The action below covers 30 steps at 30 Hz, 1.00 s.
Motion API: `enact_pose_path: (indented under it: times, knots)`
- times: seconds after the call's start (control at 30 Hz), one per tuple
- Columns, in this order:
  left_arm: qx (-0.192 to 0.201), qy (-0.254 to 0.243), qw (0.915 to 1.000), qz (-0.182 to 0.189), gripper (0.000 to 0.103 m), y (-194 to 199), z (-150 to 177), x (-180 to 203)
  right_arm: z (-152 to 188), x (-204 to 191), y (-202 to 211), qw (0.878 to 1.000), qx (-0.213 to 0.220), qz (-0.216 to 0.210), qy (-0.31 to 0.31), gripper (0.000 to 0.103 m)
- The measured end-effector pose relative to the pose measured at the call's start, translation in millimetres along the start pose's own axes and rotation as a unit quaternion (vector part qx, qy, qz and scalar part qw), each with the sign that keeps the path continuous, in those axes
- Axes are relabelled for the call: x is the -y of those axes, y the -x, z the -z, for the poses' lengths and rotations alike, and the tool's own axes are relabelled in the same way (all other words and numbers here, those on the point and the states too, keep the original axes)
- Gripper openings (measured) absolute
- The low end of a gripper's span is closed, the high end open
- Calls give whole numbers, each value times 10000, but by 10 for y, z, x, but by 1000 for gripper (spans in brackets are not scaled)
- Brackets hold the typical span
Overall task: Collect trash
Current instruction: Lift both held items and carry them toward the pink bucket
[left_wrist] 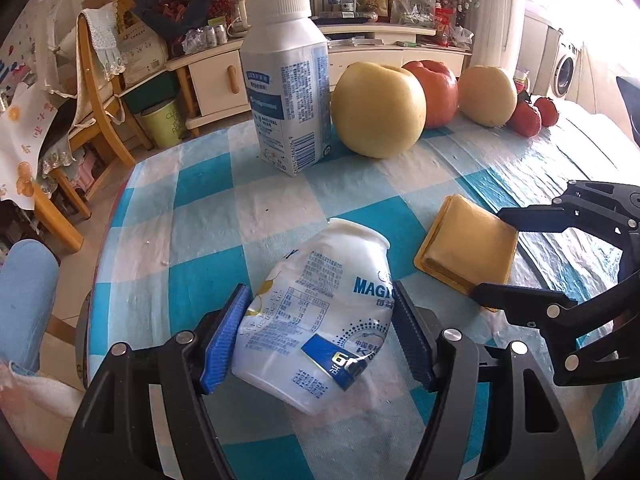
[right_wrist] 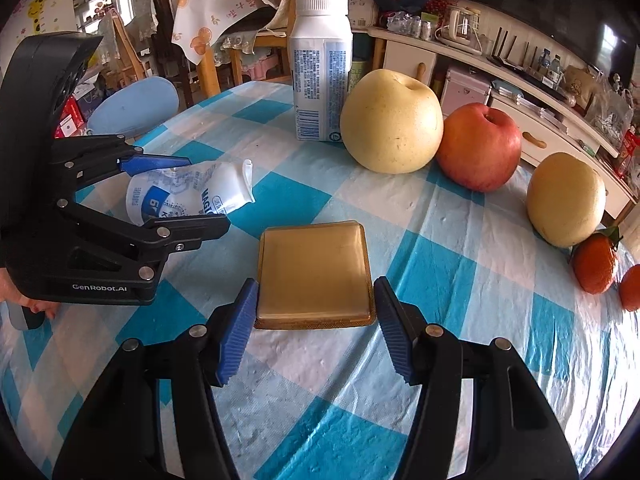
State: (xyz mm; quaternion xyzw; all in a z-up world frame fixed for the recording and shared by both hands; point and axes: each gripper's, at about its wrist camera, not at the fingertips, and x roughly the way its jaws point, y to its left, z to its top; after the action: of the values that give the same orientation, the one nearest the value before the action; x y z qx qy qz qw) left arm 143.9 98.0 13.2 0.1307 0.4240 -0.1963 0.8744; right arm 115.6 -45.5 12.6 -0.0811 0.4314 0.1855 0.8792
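Crushed white yogurt bottle lying on its side, pinched between blue pads of left gripper. Flat golden foil packet squeezed at near end by right gripper, just right of the left one. Ahead on checkered tabletop: upright milk bottle, pears, apple.

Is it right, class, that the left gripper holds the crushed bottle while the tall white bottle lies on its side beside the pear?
No. The tall white bottle stands upright beside the pear, as the right wrist view shows. The left gripper does hold the crushed bottle.
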Motion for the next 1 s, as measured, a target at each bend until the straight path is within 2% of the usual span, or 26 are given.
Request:
enact_pose_path:
  times: [0.43, 0.8, 1.0]
  knots:
    - [78, -198, 9990, -396, 70, 356, 350, 484, 565, -33, 506, 9989, 150, 194, -394, 60]
    - [33, 108, 9980, -614, 70, 623, 644, 670, 1014, -114, 964, 9965, 283, 265, -739, 60]
    - [32, 238, 9961, -850, 70, 776, 819, 755, 1253, -253, 1194, 9964, 327, 294, -729, 60]
